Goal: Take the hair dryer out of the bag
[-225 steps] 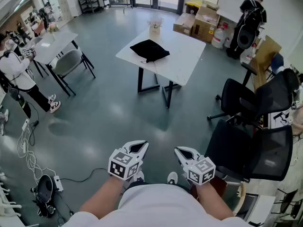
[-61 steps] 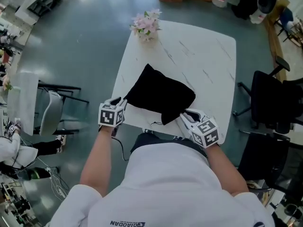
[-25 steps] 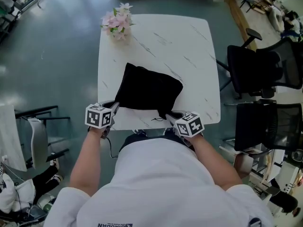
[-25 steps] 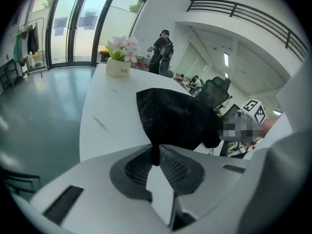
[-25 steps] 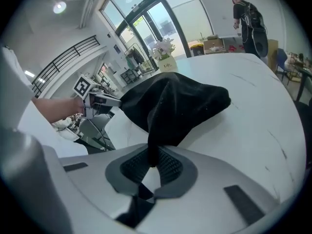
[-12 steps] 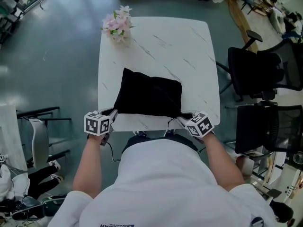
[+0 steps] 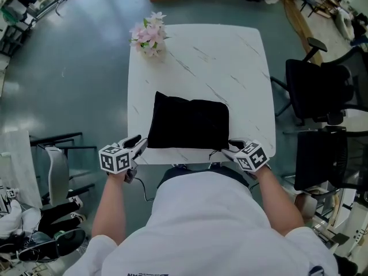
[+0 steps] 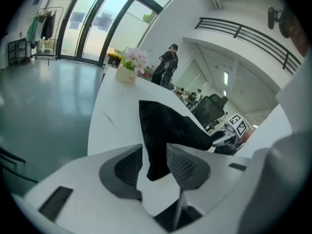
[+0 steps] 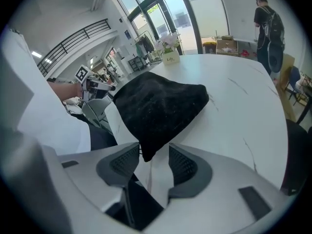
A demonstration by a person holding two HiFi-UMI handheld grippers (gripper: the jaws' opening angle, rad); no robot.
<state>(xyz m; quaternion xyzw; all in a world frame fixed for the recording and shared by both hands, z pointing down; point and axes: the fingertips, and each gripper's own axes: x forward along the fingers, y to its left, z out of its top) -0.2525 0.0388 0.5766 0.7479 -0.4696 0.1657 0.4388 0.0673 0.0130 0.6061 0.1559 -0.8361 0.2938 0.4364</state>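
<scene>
Your left gripper (image 7: 138,142) and right gripper (image 7: 230,148) are opening around the bag's (image 7: 190,122) near corners; the dryer looks not yet out, so find the mouth next.

shirt (image 7: 201,229): white, short sleeves | left tongs (image 7: 138,142), right tongs (image 7: 230,148): pale grey, black-white marker cubes (image 7: 114,158)
</scene>
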